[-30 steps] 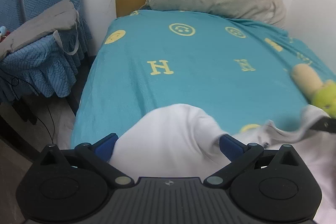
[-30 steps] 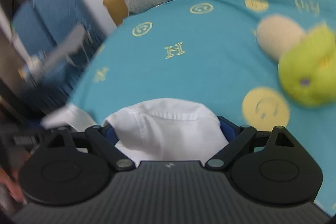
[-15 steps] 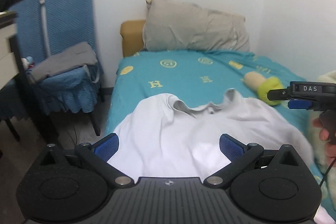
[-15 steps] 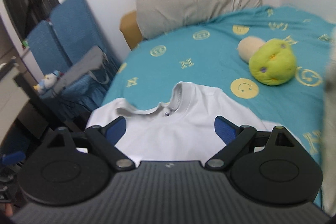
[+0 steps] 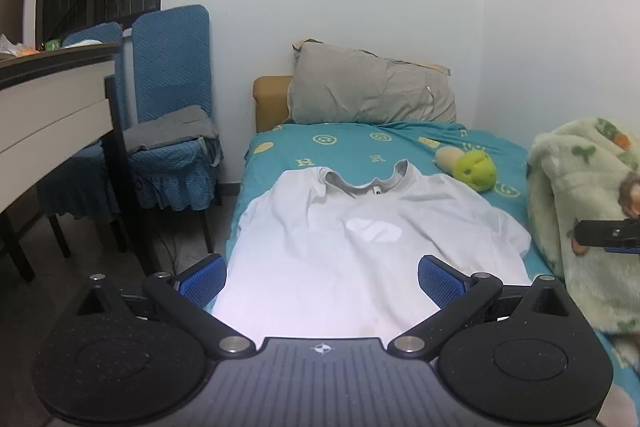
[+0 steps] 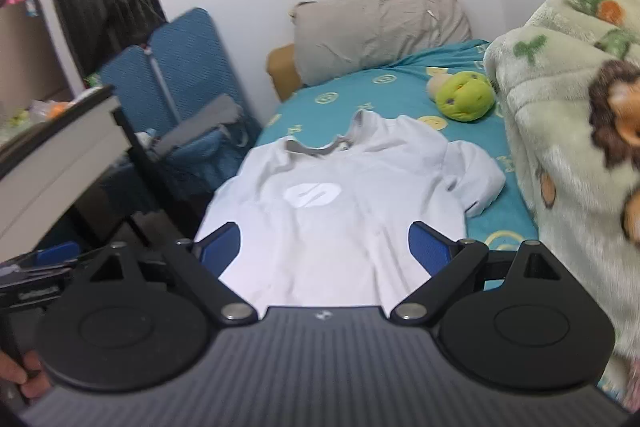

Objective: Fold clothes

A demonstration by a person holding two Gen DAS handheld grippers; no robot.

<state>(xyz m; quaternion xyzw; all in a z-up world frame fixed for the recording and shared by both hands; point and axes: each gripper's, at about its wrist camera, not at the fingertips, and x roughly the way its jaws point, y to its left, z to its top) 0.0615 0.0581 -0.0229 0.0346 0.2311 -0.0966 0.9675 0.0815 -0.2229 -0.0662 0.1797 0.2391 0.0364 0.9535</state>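
A bed (image 5: 276,163) with a teal sheet printed in yellow smiley faces and letters carries everything. A white T-shirt (image 5: 360,239) lies spread flat on it, front up, collar toward the headboard (a pale oval logo shows on the chest). At the head a grey-beige pillow (image 5: 368,95) leans against the wall. Beside the shirt's collar rests a green and beige plush toy (image 6: 464,95). A pale green fleece blanket (image 6: 568,115) is heaped along the wall-side edge.

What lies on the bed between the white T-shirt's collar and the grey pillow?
Only bare teal bedsheet between the white T-shirt and grey pillow; both wrist views show it.
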